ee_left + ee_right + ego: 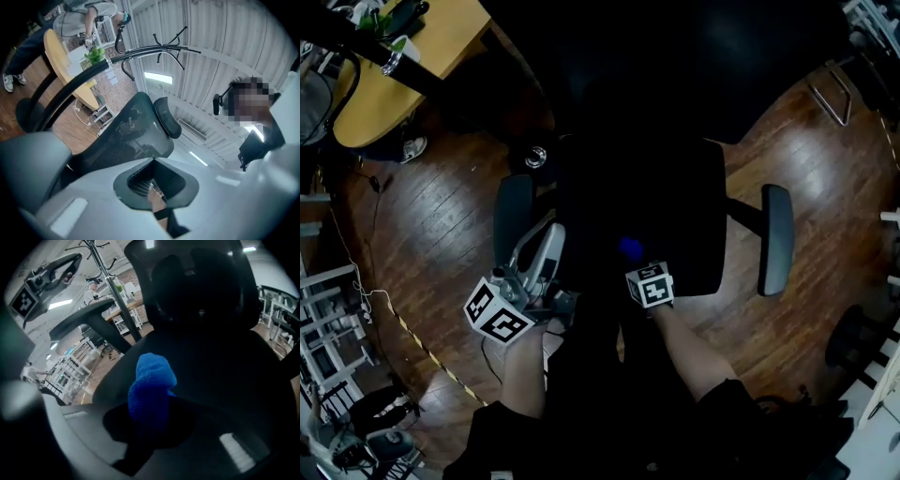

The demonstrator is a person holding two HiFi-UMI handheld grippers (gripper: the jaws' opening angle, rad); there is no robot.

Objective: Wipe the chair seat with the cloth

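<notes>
Dark wood floor (441, 216) surrounds the chair seat (675, 216) mid-frame. Blue cloth (150, 380), likely soft, light and floppy, sits over its near edge, one bunched end pinched in the right gripper (147, 423) fingers. The left gripper (152, 187) fingers look closed and empty.

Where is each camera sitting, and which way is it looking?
Head view: on the person's head, looking down at the chair seat; the arms, left gripper and right gripper show.
Left gripper view: on that gripper, tilted up past the chair back to the ceiling; pale jaws show.
Right gripper view: on that gripper, facing the chair back; jaws grip the blue cloth.
Shared: head and right gripper views show the cloth.
</notes>
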